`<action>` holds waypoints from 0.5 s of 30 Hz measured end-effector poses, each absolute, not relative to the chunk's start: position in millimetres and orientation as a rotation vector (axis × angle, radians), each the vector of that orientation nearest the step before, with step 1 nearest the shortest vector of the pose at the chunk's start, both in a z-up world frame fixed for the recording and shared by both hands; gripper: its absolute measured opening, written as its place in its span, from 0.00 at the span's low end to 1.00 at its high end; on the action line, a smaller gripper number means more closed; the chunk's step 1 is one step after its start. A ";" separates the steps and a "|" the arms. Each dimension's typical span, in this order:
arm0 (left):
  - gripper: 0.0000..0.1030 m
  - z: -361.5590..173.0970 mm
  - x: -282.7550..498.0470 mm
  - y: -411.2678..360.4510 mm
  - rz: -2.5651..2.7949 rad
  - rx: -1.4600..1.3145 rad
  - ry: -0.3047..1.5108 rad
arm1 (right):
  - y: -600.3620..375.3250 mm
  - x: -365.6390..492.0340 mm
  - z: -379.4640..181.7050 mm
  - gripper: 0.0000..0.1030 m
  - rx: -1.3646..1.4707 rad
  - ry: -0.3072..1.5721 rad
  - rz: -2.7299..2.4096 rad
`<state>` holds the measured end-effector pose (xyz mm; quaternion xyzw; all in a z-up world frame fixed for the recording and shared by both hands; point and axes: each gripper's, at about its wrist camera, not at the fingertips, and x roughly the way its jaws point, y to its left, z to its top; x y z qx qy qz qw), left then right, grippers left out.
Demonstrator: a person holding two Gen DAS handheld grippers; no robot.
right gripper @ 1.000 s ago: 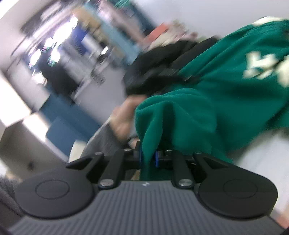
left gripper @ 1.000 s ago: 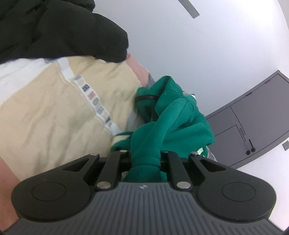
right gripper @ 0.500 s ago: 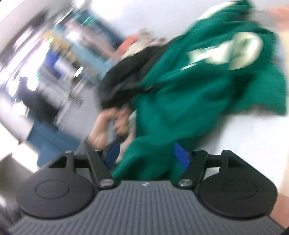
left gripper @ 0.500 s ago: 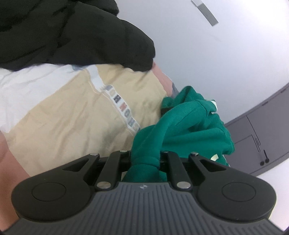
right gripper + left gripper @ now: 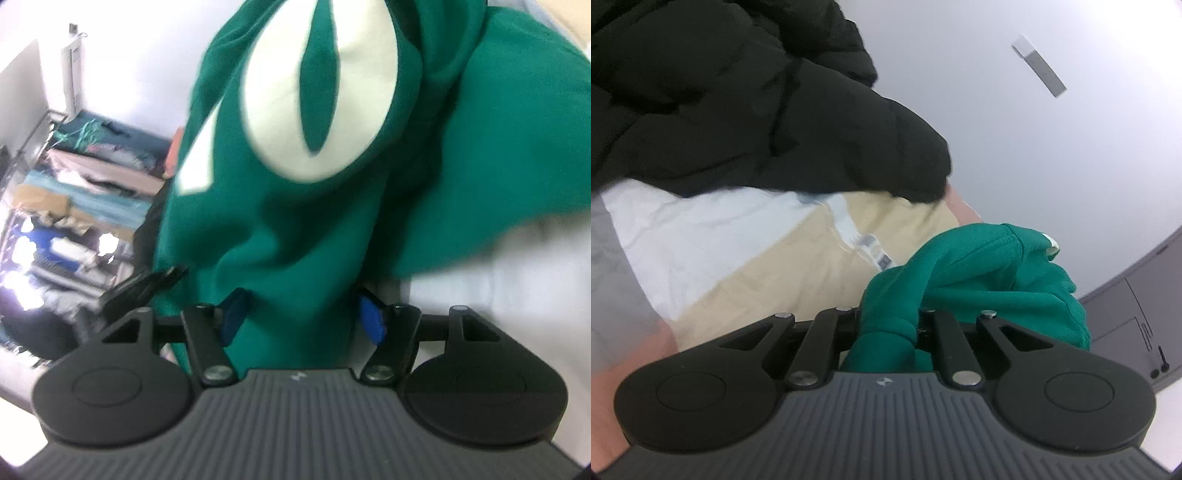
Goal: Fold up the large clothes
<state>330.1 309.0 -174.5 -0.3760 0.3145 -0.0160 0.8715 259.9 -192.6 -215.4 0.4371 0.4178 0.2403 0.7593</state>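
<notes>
While left claw (image 5: 888,325) pinches green sweatshirt (image 5: 975,280), right claw (image 5: 303,317) spread (fabric between pads, unpressed).

Looks like a storeroom or lab-type workroom, not a home. Right wrist view: metal shelving (image 5: 48,155) stacked with folded textiles and cardboard boxes (image 5: 40,197), blurred. Left wrist view: plain white walls, grey cabinet doors (image 5: 1134,314), a pile of clothes including a black puffer jacket (image 5: 746,99) and beige garment (image 5: 798,273).
</notes>
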 end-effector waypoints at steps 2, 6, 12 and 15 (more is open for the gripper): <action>0.13 -177.4 330.8 312.3 -0.024 -0.788 0.657 | -185.0 268.0 -227.6 0.69 1.012 0.922 0.473; 0.13 -184.3 333.2 315.9 -0.017 -0.780 0.666 | -164.5 277.6 -226.4 0.59 0.984 0.851 0.493; 0.13 -186.0 337.1 311.6 -0.067 -0.800 0.658 | -179.1 283.2 -191.9 0.09 0.906 0.804 0.520; 0.13 -172.4 326.3 303.5 -0.119 -0.789 0.627 | -190.1 276.1 -149.3 0.05 0.810 0.691 0.578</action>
